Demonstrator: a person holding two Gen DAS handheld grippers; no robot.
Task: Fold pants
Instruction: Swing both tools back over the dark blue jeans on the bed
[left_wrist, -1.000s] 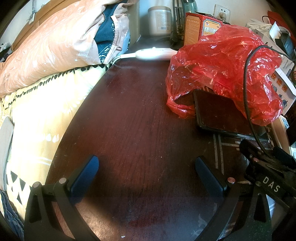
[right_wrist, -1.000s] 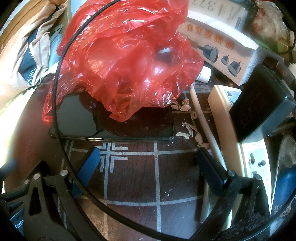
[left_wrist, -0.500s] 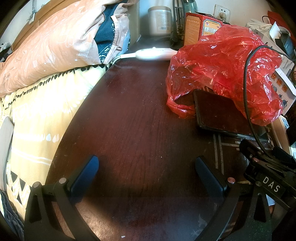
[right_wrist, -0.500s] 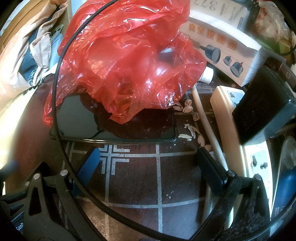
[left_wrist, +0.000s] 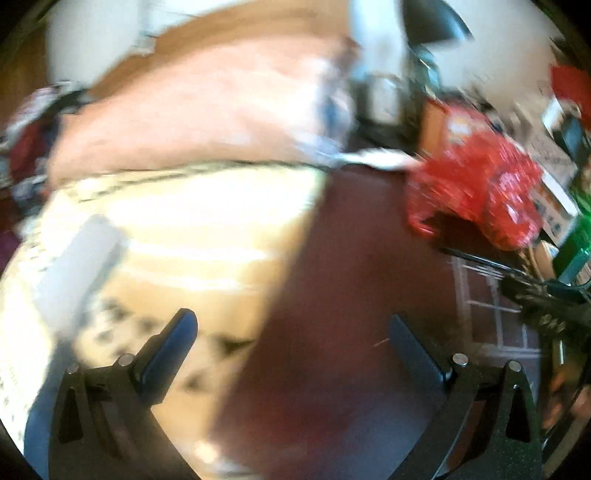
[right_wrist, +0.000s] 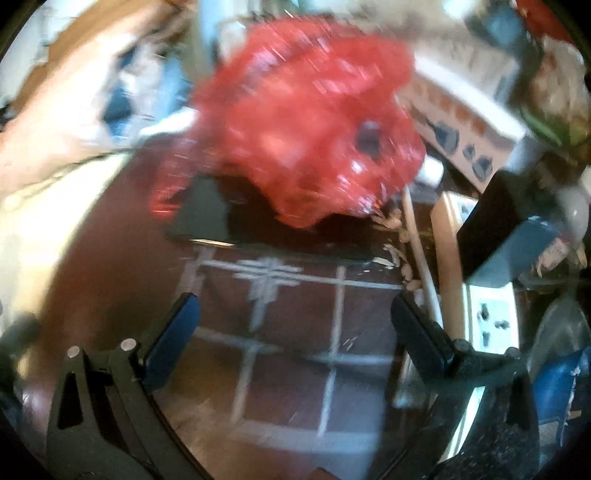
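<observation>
No pants can be made out; both views are motion-blurred. A blue strip of cloth (left_wrist: 37, 424) at the lower left edge of the left wrist view may be denim; I cannot tell. My left gripper (left_wrist: 291, 339) is open and empty, over the edge where the dark wooden table (left_wrist: 351, 295) meets the cream patterned bedding (left_wrist: 184, 251). My right gripper (right_wrist: 295, 321) is open and empty above the table's white-lined pattern (right_wrist: 273, 277). The right gripper's black body also shows in the left wrist view (left_wrist: 546, 306).
A red plastic bag (right_wrist: 306, 122) lies over a dark tablet (right_wrist: 207, 221). A power strip (right_wrist: 491, 325), boxes (right_wrist: 458, 118) and clutter fill the right. A peach pillow (left_wrist: 203, 110) and a grey flat object (left_wrist: 77, 266) lie on the bed.
Both grippers have swung sharply, blurring the views. The left view has shifted left toward the bed and pulled back. The right view has pulled back from the red bag.
</observation>
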